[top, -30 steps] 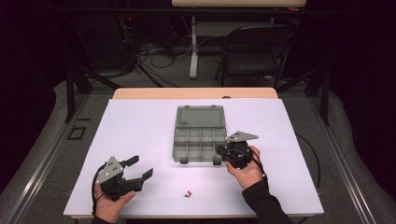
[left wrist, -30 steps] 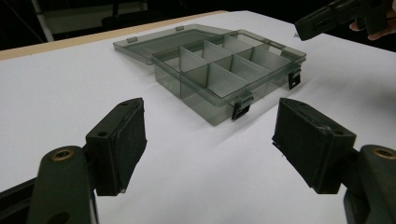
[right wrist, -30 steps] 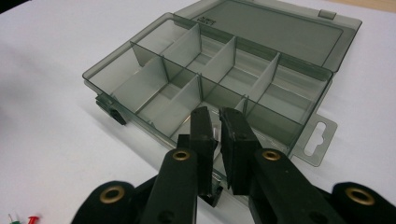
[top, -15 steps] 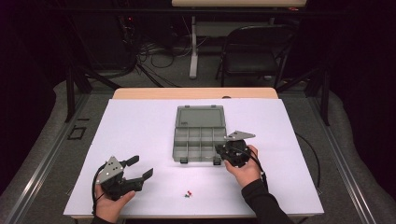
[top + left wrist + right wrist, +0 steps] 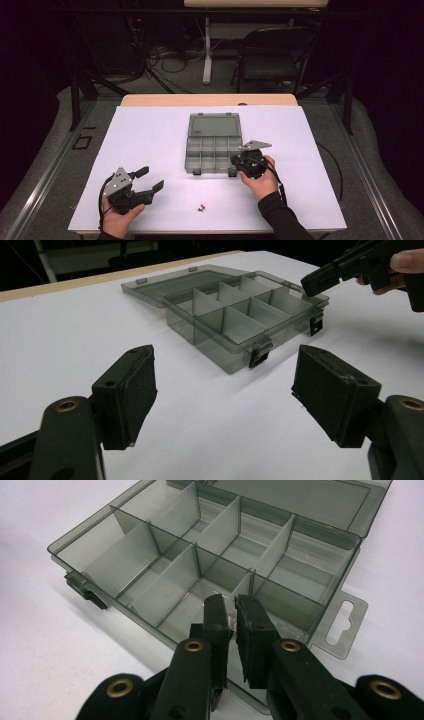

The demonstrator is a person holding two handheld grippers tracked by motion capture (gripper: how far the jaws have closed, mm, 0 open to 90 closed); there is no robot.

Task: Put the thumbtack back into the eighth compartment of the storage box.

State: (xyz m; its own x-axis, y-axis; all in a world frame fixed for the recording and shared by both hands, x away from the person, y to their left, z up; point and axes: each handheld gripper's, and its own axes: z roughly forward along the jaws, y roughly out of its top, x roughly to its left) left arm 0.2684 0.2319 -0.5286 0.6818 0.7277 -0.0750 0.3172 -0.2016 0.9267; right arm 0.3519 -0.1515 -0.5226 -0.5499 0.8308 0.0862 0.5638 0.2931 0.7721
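Observation:
A smoky clear compartment box (image 5: 192,150) lies open at the table's middle, its lid (image 5: 214,125) flat behind it. My right gripper (image 5: 238,162) hangs over the box's front right corner. In the right gripper view its jaws (image 5: 227,609) stand almost together over a front compartment (image 5: 200,565), pinching a small pale piece. My left gripper (image 5: 152,178) rests open at the front left of the table, nothing between its fingers (image 5: 127,390). It faces the box (image 5: 235,315) and the right gripper (image 5: 325,277) beyond it.
A few tiny red and green pieces (image 5: 201,207) lie on the white table cover (image 5: 150,135) near the front edge, between the two hands. A black chair (image 5: 272,55) and cables stand on the floor behind the table.

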